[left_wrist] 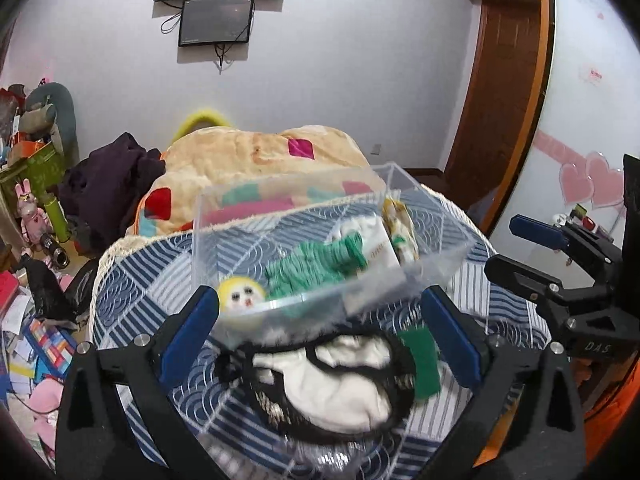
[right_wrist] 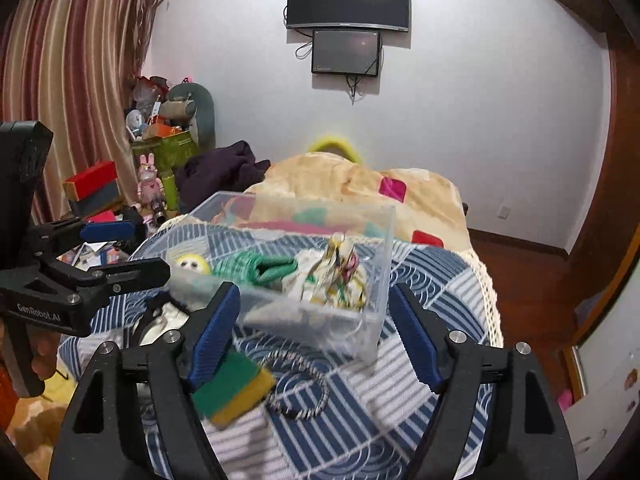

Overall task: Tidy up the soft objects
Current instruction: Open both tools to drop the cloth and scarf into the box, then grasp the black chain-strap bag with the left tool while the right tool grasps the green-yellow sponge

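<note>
A clear plastic box point(left_wrist: 436, 240) point(right_wrist: 380, 280) stands on a blue and white patterned cloth point(left_wrist: 160, 280) point(right_wrist: 432, 272). Inside it lie a yellow-faced doll point(left_wrist: 242, 296) point(right_wrist: 192, 265), a green knitted piece point(left_wrist: 316, 264) point(right_wrist: 256, 266) and a white and yellow patterned cloth point(right_wrist: 340, 276). In front of the box lie a white pouch with black trim point(left_wrist: 340, 384), a green and yellow sponge point(right_wrist: 234, 388) point(left_wrist: 420, 360) and a braided hair ring point(right_wrist: 300, 396). My left gripper point(left_wrist: 320, 340) is open over the pouch. My right gripper point(right_wrist: 316, 332) is open over the ring.
A beige quilt with coloured patches point(left_wrist: 256, 152) point(right_wrist: 340, 180) lies behind the box. A dark garment point(left_wrist: 108, 176) lies to its left. Cluttered toys and boxes point(right_wrist: 160, 148) fill the left floor. Two screens point(right_wrist: 348, 0) hang on the wall.
</note>
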The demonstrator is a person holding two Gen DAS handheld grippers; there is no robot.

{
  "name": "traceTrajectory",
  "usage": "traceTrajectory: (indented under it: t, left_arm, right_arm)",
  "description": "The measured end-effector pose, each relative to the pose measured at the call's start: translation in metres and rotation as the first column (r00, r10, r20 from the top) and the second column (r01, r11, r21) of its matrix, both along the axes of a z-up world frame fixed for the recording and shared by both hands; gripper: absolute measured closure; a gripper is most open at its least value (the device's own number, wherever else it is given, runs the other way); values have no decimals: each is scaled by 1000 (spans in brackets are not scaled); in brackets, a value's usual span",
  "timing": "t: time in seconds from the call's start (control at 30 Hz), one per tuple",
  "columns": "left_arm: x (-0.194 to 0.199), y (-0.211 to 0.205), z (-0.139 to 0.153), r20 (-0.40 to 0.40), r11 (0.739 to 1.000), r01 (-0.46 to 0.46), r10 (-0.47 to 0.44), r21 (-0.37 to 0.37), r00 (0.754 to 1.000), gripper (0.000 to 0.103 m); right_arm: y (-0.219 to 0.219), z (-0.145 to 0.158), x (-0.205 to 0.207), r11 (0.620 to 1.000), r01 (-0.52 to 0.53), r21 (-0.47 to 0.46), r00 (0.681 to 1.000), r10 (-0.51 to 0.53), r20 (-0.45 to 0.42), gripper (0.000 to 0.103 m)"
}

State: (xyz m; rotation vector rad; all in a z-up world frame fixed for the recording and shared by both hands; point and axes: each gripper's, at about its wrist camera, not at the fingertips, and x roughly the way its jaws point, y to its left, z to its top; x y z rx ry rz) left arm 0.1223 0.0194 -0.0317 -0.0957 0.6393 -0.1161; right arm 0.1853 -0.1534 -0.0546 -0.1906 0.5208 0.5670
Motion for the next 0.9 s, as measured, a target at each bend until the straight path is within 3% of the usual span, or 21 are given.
traceTrajectory:
  t: [0.17, 0.37, 0.5, 0.67, 0.9]
  left_arm:
    - [-19, -8, -19, -35, 999, 33, -34, -38, 999, 1]
    - [-25, -24, -53, -104, 996, 86, -86, -2, 991, 1]
    - [-22, -21, -68, -126, 999, 23, -19, 37, 992, 1]
    - [-27, 5, -62, -94, 998, -37, 32, -48, 995, 1]
    - [-25, 37, -66, -94, 990, -119, 111, -77, 989, 1]
  right_arm:
    - [-6, -17, -10, 1000, 2, 2, 999, -2, -48, 29]
    - [-9, -39, -16, 1000, -6, -16, 993, 4, -120, 29]
    - [-9, -49, -19, 1000, -15, -8, 986, 13, -163, 29]
    - [4, -57, -21, 999, -49, -3, 981, 48, -189, 29]
    - [28, -69, -18, 995, -101, -4, 970, 98, -221, 29]
